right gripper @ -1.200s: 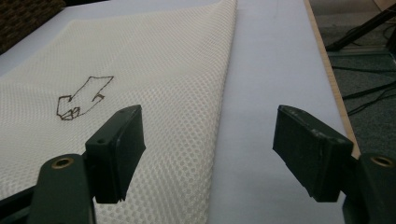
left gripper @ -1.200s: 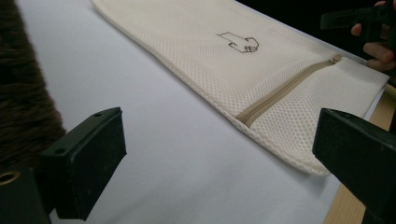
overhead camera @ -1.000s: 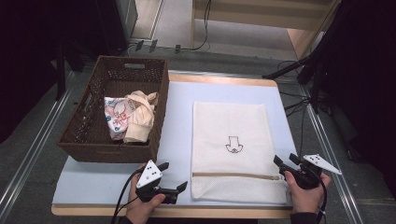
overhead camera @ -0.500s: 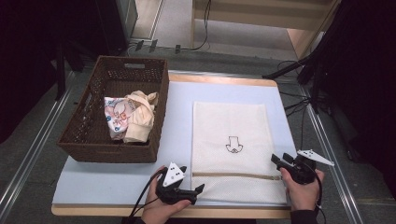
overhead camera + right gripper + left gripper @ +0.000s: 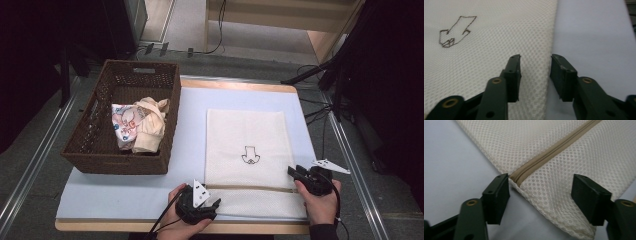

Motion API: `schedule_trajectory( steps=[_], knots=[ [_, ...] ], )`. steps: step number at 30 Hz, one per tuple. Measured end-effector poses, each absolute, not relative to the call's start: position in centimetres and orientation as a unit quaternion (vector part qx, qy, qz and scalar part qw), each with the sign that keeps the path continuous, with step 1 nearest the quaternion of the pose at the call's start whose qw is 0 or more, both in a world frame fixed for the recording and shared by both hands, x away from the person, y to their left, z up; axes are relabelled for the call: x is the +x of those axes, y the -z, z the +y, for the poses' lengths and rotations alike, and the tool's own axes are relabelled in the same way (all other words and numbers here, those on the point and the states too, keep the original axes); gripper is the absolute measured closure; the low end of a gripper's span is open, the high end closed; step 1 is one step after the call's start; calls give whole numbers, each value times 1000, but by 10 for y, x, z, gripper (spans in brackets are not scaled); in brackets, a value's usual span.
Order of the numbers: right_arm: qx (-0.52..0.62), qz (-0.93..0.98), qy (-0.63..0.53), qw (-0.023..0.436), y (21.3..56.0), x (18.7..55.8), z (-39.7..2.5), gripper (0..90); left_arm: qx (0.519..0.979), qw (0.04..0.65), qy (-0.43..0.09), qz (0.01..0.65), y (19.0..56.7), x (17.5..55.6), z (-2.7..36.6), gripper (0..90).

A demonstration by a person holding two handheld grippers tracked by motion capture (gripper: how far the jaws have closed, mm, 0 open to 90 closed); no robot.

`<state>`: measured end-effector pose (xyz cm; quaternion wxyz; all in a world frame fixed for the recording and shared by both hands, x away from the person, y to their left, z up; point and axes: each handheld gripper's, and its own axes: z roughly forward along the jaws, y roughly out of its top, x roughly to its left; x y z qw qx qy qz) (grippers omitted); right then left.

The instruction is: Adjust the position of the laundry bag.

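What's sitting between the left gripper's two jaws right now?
In the left gripper view, the left gripper is open, and between its jaws lies the mesh bag's corner, where the tan zipper ends, with the pale blue mat beneath.

the mesh bag (image 5: 247, 150) is cream white with a fine dotted weave, a tan zipper (image 5: 554, 148) and a small dark outline drawing (image 5: 250, 155). the desk (image 5: 190, 115) is pale blue with a light wood edge. the basket (image 5: 100, 145) is dark brown wicker, holding cream and patterned white cloth (image 5: 137, 125). each tool (image 5: 541, 197) (image 5: 535, 75) is black.
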<state>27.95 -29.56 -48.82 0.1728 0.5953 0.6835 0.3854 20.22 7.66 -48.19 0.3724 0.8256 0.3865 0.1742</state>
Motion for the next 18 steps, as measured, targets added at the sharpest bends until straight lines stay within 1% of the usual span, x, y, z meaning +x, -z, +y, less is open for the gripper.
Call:
schedule_trajectory(
  steps=[2,4,5,8,10,12,13,16,18],
  knots=[
    [593,690,-374,179,488,280,-293,719,823,372,-175,391,481,204,77,426],
    [595,693,-363,184,487,280,-292,769,821,370,-175,399,480,206,77,529],
    [595,694,-362,184,487,281,-292,806,820,372,-173,399,479,207,78,567],
    [596,690,-374,169,487,282,-296,857,820,373,-170,401,479,209,79,665],
    [598,689,-375,166,487,282,-295,879,821,372,-165,400,478,210,78,704],
    [596,688,-376,171,486,281,-293,887,821,374,-157,401,477,212,78,769],
    [594,689,-380,171,485,281,-291,888,818,384,-134,406,477,216,80,803],
    [593,684,-388,172,481,281,-289,891,818,390,-121,404,476,218,83,833],
    [590,684,-392,172,480,281,-289,891,817,393,-121,405,476,218,84,835]
  ],
)
